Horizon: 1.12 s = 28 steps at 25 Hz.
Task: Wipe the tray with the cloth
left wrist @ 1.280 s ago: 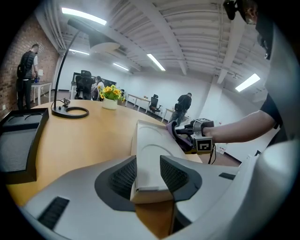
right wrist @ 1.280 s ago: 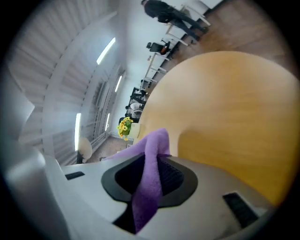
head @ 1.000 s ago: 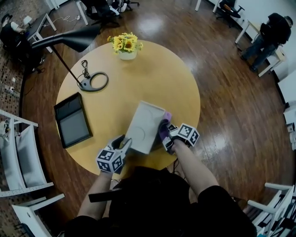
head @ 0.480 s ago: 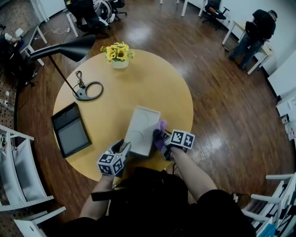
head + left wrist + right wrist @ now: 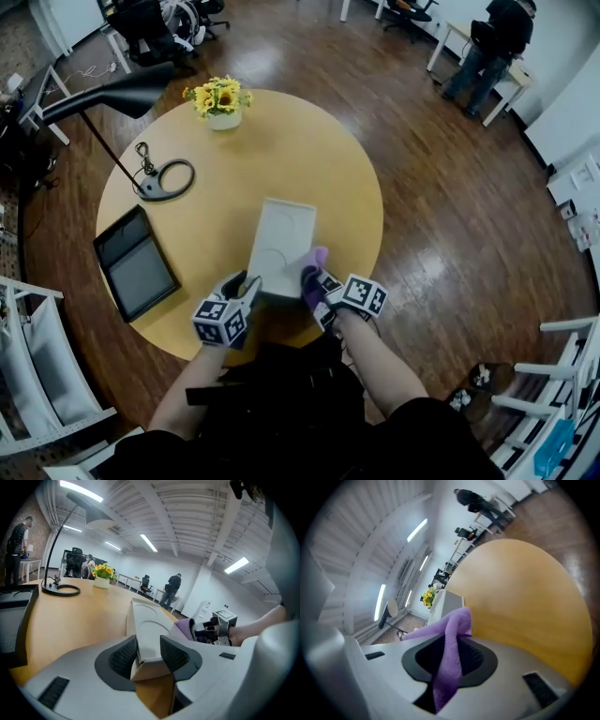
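The left gripper (image 5: 149,645) clamps the stiff, likely light tray (image 5: 145,623) by its near edge; the right gripper (image 5: 451,654) pinches the limp cloth (image 5: 453,632).

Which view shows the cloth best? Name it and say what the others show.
The right gripper view: the cloth fills the middle, pinched between the right gripper's jaws. The head view shows only a small purple patch at the tray's right edge; the left gripper view, a corner beyond the tray.
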Available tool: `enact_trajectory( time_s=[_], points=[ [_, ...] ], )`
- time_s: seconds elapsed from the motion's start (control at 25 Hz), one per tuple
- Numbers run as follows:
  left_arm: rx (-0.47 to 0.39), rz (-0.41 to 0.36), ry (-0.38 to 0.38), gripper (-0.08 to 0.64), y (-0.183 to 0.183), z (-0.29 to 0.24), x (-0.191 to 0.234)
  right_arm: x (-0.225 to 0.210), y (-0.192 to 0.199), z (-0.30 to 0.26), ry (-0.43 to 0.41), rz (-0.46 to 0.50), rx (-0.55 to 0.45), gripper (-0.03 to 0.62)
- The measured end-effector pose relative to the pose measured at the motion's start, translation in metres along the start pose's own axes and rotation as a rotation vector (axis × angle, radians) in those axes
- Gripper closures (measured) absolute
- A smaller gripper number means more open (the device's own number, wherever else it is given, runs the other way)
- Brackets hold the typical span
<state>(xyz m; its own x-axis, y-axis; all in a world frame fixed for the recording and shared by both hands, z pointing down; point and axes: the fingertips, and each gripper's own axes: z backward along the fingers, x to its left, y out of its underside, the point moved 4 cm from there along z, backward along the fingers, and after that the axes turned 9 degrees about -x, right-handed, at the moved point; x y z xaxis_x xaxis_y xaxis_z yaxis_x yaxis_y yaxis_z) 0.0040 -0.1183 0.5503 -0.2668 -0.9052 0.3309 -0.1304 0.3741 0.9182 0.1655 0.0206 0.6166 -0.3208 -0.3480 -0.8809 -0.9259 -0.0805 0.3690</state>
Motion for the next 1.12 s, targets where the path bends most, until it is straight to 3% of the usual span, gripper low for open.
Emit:
enact_trajectory(
  time_s=[0.12, 0.28, 0.48, 0.68, 0.8, 0.88, 1.0, 1.12],
  points=[
    [0.014, -0.003, 0.032, 0.410, -0.001, 0.000, 0.001, -0.014, 0.001, -0.005, -0.008, -0.094, -0.047, 0.517],
    [0.029, -0.017, 0.054, 0.408, 0.000, -0.002, 0.002, -0.020, -0.001, -0.011, 0.064, -0.157, -0.083, 0.512],
    [0.033, 0.010, 0.058, 0.408, 0.000, -0.002, 0.004, -0.025, 0.023, 0.005, 0.087, -0.299, -0.179, 0.512],
    [0.021, 0.021, 0.069, 0.407, 0.000, -0.002, 0.005, -0.023, 0.046, 0.022, 0.055, -0.399, -0.116, 0.514],
    [0.011, 0.039, 0.064, 0.408, 0.001, -0.002, 0.006, -0.018, 0.053, 0.027, 0.048, -0.401, -0.014, 0.514],
    [0.013, 0.047, 0.064, 0.408, 0.001, -0.001, 0.005, -0.016, 0.045, 0.028, 0.044, -0.341, 0.039, 0.515],
    [0.024, 0.044, 0.077, 0.408, 0.001, -0.002, 0.005, -0.016, 0.013, 0.020, 0.045, -0.235, 0.008, 0.514],
    [0.028, 0.037, 0.081, 0.408, 0.000, -0.004, 0.006, -0.012, 0.002, 0.001, 0.047, -0.231, -0.014, 0.514]
  ],
)
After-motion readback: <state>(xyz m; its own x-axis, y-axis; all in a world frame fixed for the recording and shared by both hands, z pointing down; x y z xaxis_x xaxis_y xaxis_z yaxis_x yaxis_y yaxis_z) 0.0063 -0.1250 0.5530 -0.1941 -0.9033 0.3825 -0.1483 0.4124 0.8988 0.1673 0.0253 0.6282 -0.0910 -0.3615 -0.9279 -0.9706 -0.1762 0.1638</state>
